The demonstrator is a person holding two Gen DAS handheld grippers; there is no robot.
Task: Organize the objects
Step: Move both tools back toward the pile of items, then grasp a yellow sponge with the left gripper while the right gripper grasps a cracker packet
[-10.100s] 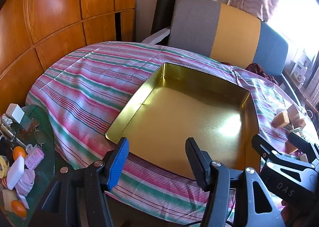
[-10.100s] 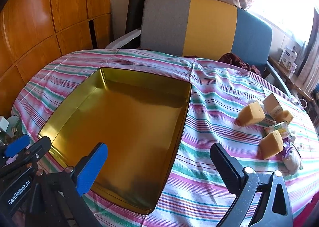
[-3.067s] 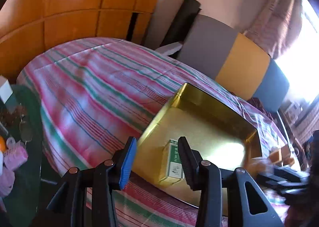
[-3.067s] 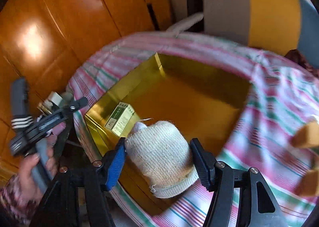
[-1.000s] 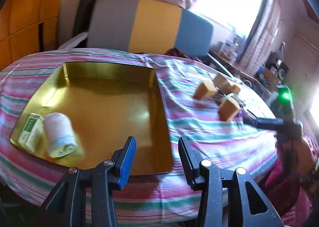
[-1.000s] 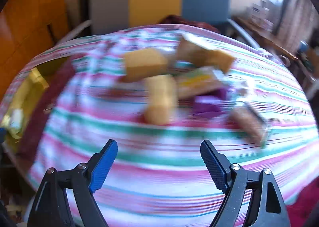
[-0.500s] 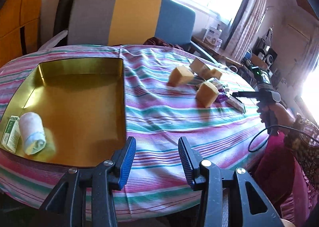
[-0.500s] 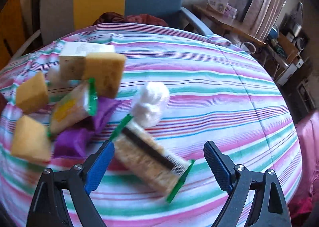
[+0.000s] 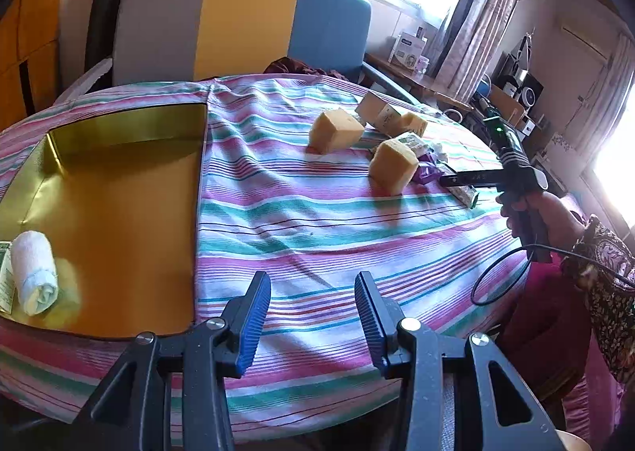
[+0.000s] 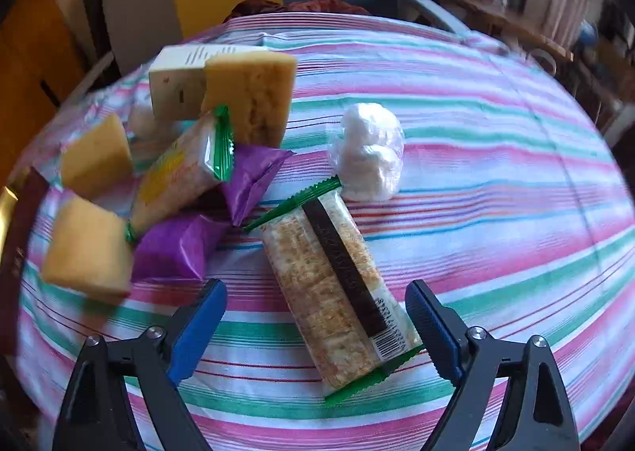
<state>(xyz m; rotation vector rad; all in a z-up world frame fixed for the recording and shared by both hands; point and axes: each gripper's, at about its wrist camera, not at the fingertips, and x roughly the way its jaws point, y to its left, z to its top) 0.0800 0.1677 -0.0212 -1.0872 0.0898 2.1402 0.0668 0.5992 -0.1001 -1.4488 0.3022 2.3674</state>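
Observation:
My right gripper [image 10: 315, 326] is open, its jaws on either side of a clear cracker packet with green ends [image 10: 337, 284] lying on the striped cloth. Beyond it lie purple packets [image 10: 178, 244], a second cracker packet [image 10: 178, 173], three yellow sponges [image 10: 87, 248], a white box [image 10: 178, 82] and a white wrapped ball [image 10: 369, 153]. My left gripper [image 9: 311, 316] is open and empty over the cloth's near edge. The gold tray [image 9: 119, 189] at left holds a rolled white towel [image 9: 33, 272] and a small green box [image 9: 4, 284]. The right gripper also shows in the left wrist view [image 9: 456, 179].
A grey, yellow and blue chair [image 9: 242, 22] stands behind the table. A side table with clutter [image 9: 416, 62] and curtains are at the right. The person's arm and a cable [image 9: 555, 244] are at the table's right edge.
My right gripper has moved closer to the cracker packet, which now lies between its open jaws. The left gripper has swung slightly right; the tray sits further left in its view.

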